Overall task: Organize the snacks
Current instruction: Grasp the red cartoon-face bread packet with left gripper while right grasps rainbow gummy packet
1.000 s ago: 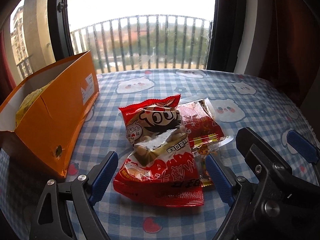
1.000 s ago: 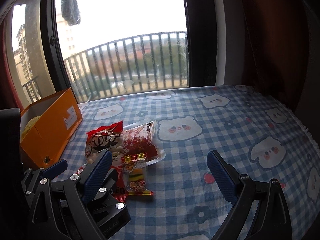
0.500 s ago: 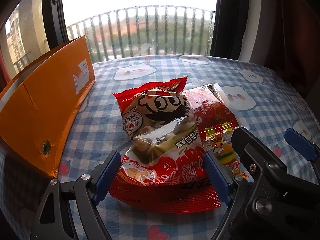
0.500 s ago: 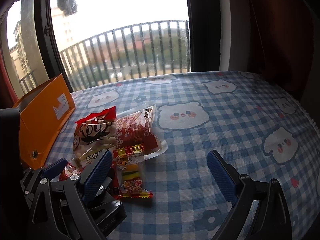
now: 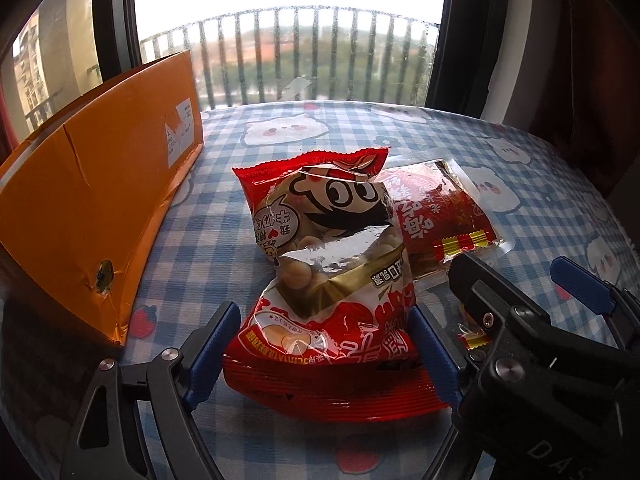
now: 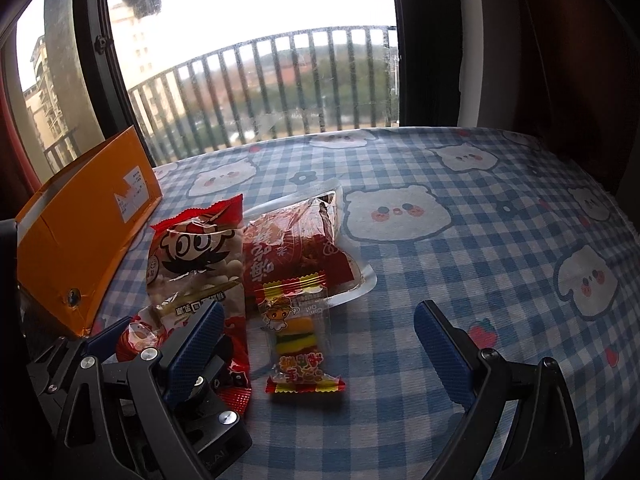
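A red snack bag with a cartoon face [image 5: 324,264] lies on the checked tablecloth, also in the right wrist view [image 6: 196,272]. My left gripper [image 5: 324,344] is open, its blue pads on either side of the bag's near end, close to or touching it. A red clear-edged packet [image 5: 436,216] lies right of it, also in the right wrist view [image 6: 300,252]. A small burger candy packet [image 6: 300,336] lies in front of my right gripper [image 6: 320,340], which is open and empty, low over the cloth.
An orange cardboard box [image 5: 88,208] stands open at the left, also in the right wrist view [image 6: 80,232]. The table [image 6: 480,240] has a blue checked cloth with bears. A window with balcony railing is behind; a dark curtain hangs right.
My left gripper moved forward and lower so its pads now flank the cartoon bag's near end. My right gripper moved forward and lower toward the candy packet.
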{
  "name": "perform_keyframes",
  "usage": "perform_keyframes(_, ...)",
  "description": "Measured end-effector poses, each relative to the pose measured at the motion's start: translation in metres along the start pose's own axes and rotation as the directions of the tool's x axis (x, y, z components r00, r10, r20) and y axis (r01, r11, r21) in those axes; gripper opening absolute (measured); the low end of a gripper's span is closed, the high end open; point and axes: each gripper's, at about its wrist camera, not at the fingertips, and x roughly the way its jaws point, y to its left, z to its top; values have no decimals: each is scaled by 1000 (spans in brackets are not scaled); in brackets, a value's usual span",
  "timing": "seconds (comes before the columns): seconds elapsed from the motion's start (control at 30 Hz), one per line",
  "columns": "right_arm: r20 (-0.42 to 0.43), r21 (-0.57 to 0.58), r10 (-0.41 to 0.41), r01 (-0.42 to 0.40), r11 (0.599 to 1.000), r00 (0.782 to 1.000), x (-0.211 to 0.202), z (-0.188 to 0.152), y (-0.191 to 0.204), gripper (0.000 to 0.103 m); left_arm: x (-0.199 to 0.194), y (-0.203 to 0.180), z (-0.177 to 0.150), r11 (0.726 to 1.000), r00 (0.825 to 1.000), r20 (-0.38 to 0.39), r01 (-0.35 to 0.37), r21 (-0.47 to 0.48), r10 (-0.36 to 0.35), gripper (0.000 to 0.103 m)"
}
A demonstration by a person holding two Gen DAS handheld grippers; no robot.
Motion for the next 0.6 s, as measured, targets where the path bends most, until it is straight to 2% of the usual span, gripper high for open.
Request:
perform_keyframes(0.1,-18,-17,-5,5,1000,1000,4,-3,3,97,-7,10,-6,1000,1000,5,-19,7,19,86)
perform_keyframes(0.4,-97,-9,26,-27,1000,995,24,-7,7,77,-9,13,-11,999,999,24,-35,17,34,87)
perform_keyframes(0.47,-94,-20,17,-19,1000,995,23,-7,9,71,-9,13,-11,999,999,25,-36,17,35,87)
perform_keyframes(0.57,-92,-25,19,-21,999,996,22,-7,11,54,-10,12,-12,999,999,26,-34,21,34,86)
perform_keyframes(0.6,-91,-29,21,-23,999,996,21,-8,12,45,-10,11,-12,999,999,28,-35,23,35,86)
